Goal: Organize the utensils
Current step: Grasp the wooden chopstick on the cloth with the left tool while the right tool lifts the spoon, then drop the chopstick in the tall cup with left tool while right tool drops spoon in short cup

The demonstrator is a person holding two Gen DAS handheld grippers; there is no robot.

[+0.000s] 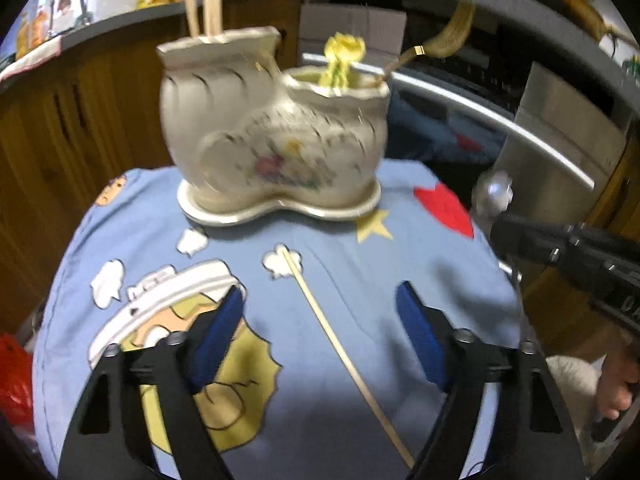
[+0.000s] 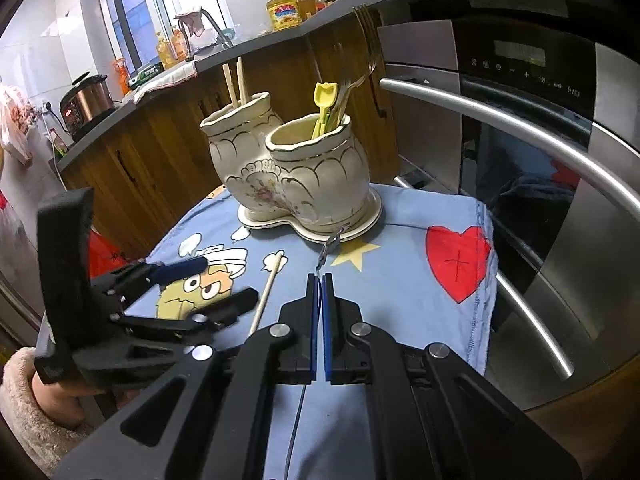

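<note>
A single chopstick (image 1: 340,354) lies loose on the cartoon-print cloth (image 1: 360,272) that covers the tabletop, running from about 11 o'clock to 5 o'clock in the left wrist view. The left claw (image 1: 320,320) straddles it with jaws wide apart, blue pads (image 1: 218,336) clear of the stick on either side. Beyond its far tip, at 12 o'clock, stands the holder (image 2: 296,176), a cream ceramic piece with two pockets on one base. The rear pocket carries two chopsticks (image 2: 236,82); the front pocket carries a yellow scoop (image 2: 323,106) and forks (image 2: 352,84).

The right claw (image 2: 320,280) is closed, pads pressed on a thin metal utensil (image 2: 328,246) whose tip reaches toward the holder's base; what kind of utensil it is I cannot tell. A fuzzy sleeve (image 2: 24,404) shows at 8 o'clock of the right wrist view.

The cloth shows a red heart (image 2: 458,262) marked with a cross, a yellow star (image 2: 354,254) and a cartoon face. An oven (image 2: 520,128) stands at 3 o'clock. On the counter behind are a yellow-labelled jar (image 2: 285,12), its writing unreadable, and a cooker (image 2: 86,106).
</note>
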